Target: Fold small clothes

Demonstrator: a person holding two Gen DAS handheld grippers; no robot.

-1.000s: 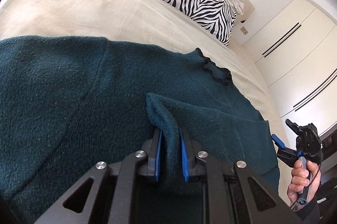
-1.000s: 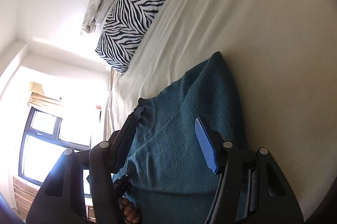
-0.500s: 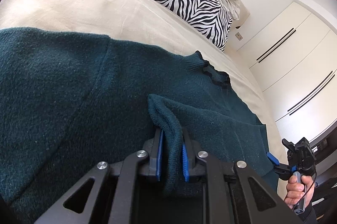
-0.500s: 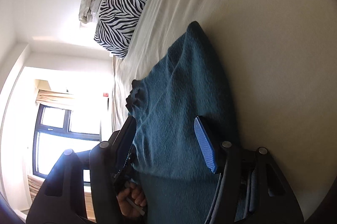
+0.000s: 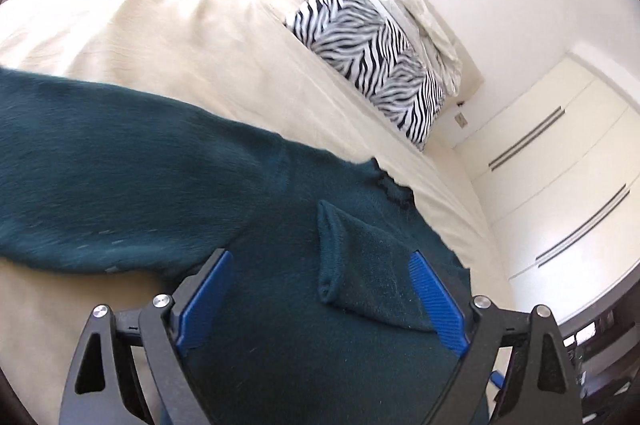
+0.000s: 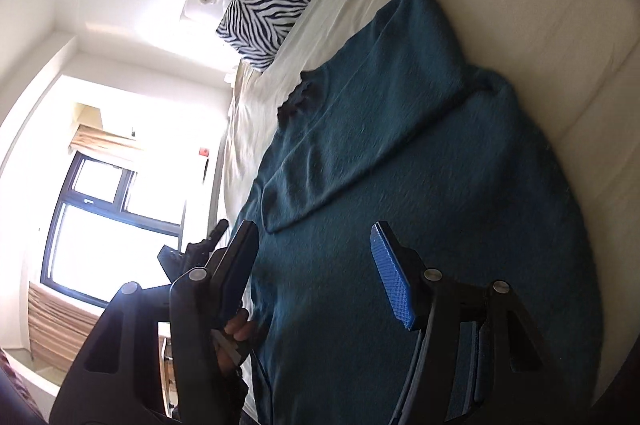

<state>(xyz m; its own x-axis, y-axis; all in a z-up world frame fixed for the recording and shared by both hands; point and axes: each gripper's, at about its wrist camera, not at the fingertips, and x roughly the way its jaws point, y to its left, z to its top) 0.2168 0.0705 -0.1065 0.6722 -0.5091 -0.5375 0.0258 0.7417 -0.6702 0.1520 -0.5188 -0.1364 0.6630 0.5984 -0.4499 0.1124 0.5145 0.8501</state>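
Sweater (image 5: 168,193) first: our dark teal knit fills the lower half of the left wrist view, spread over the cream bedsheet (image 5: 168,45), with one sleeve (image 5: 360,265) folded in across the body and its cuff lying at lower centre. In the right wrist view the same garment runs from lower centre up toward upper right, the folded sleeve crossing it diagonally.

Our left gripper (image 5: 320,301) has its jaws opening; the blue pads stand well apart on either side of the cuff and press on nothing. Our right gripper (image 6: 316,265) hangs over the body of the knit with its jaws apart and nothing between them.

As we judge it, the risk is snagging. The knit is fuzzy and loose, so a ribbed pad dragged out close to the cloth could catch fibres and pull the sleeve back off its fold. The sleeve also lies with a soft rolled edge, not a pressed crease, so it may creep open unaided. The sheet under it is smooth and could let the whole sweater slide if we tug the next edge sideways.

Further out, the scalloped dark collar (image 5: 394,191) sits toward the right of the left view, beyond it a zebra-striped pillow (image 5: 372,53) with a crumpled pale cloth (image 5: 420,9) against it, and flat white wardrobe doors (image 5: 560,153) with slim bar handles at right.
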